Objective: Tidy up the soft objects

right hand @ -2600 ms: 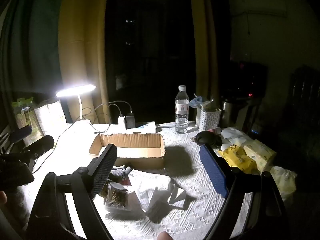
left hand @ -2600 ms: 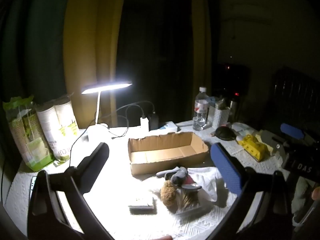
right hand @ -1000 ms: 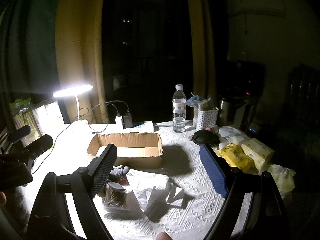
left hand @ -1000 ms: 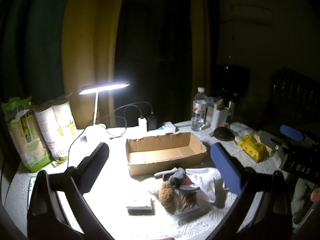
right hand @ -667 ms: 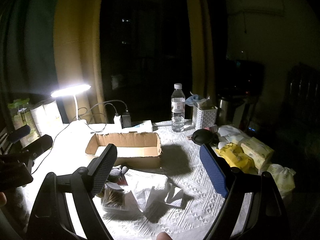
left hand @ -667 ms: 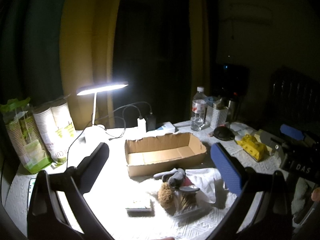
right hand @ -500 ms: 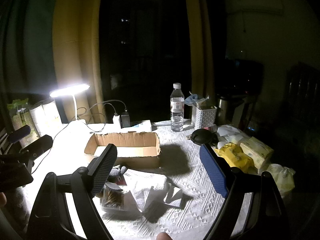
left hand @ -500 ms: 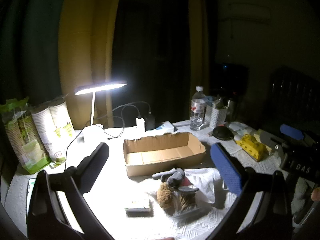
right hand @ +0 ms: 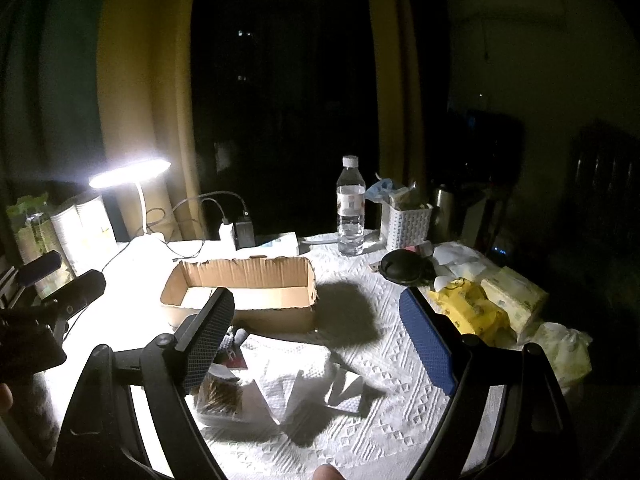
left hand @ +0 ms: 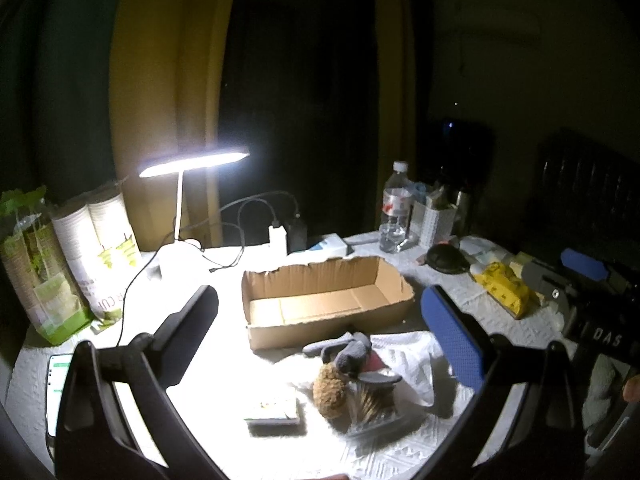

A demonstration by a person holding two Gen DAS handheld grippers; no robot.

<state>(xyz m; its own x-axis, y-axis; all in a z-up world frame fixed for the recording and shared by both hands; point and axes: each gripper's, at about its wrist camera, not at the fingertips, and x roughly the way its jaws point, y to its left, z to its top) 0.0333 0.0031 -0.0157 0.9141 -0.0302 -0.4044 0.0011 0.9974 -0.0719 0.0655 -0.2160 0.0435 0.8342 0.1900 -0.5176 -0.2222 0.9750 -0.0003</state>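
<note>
An open cardboard box (left hand: 324,304) lies empty on the lamp-lit table; it also shows in the right wrist view (right hand: 240,292). In front of it lie a grey soft toy (left hand: 348,354), a brown fuzzy ball (left hand: 329,390) and a white cloth (left hand: 412,364), which also shows in the right wrist view (right hand: 304,384). My left gripper (left hand: 320,336) is open and empty, held above these. My right gripper (right hand: 316,328) is open and empty, above the cloth and right of the box.
A bright desk lamp (left hand: 192,164) stands at the back left with cables. Paper cup stacks (left hand: 100,248) stand at the left. A water bottle (right hand: 351,212), a white basket (right hand: 406,224), a yellow pack (right hand: 468,312) and tissue boxes sit at the right. A small flat box (left hand: 274,410) lies near the toys.
Both views have drifted slightly; the table's objects sit a little lower and to the left. Nothing on the table has moved and both grippers stay open.
</note>
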